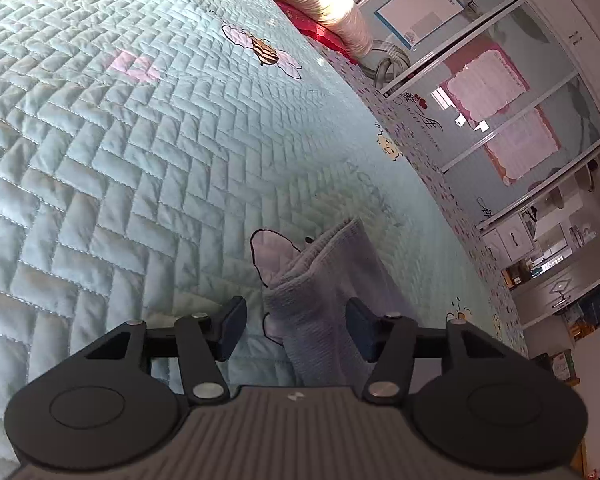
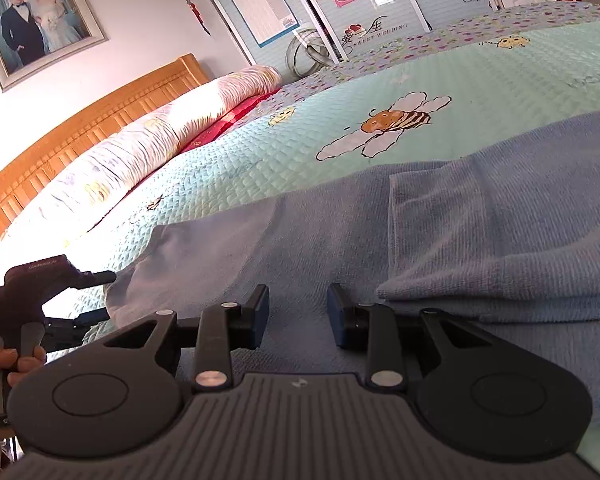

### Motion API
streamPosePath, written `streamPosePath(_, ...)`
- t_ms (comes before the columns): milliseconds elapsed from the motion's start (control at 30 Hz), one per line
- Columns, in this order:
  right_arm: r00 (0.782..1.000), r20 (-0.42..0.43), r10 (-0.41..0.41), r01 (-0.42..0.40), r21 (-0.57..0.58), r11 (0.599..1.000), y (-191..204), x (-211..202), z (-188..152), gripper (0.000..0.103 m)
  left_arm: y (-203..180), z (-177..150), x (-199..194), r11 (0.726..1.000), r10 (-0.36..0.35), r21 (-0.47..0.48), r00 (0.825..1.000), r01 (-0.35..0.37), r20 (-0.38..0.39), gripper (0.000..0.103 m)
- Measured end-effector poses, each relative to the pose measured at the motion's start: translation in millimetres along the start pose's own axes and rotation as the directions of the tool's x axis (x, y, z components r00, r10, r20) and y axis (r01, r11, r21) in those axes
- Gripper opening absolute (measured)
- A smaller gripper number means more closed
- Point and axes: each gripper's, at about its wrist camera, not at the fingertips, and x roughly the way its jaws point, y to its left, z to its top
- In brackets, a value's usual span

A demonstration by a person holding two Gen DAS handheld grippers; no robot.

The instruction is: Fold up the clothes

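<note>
Both grippers stand apart-jawed, empty: left gripper (image 1: 296,330) straddling the soft blue garment's (image 2: 440,240) sleeve, right gripper (image 2: 298,316) over limp cloth; best pinched at edges.

Daylight was bright; glare washed out the long pale rolled quilt (image 2: 172,128) near the headboard. Fisheye bending was strong at the edges; focus slightly soft.

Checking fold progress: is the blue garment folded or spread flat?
Partly folded: the blue garment shows a layer doubled over at the right, while its sleeve end lies spread on the quilt.
</note>
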Motion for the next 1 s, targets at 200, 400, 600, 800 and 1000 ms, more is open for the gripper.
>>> streamPosePath(200,0.999,-0.002,-0.037,0.037,-0.068,0.997,12.2,0.6,-0.4,0.035,-1.5,4.7,23.9,0.996,-0.092,-0.006,0.995,0.092,-0.029,0.063)
streamPosePath(400,0.997,0.041,-0.058,0.063,-0.112,0.992,27.2,-17.0,3.2,0.036,7.8,5.6,30.3,0.994,-0.103,-0.047,0.994,0.102,-0.034,0.029)
streamPosePath(600,0.980,0.172,-0.101,0.105,-0.013,0.994,13.2,-63.3,26.1,0.017,-2.2,5.8,15.8,0.989,-0.128,-0.068,0.992,0.128,0.011,0.025)
streamPosePath(800,0.979,0.158,-0.131,0.126,0.044,0.991,-9.9,-45.0,40.4,0.000,-26.1,5.4,0.7,0.993,-0.114,0.000,0.992,0.114,0.048,0.024)
streamPosePath(1000,0.982,0.041,-0.184,0.181,0.063,0.981,-30.2,5.3,24.7,0.000,-31.9,4.3,3.5,0.995,-0.097,0.012,0.994,0.096,0.055,0.024)
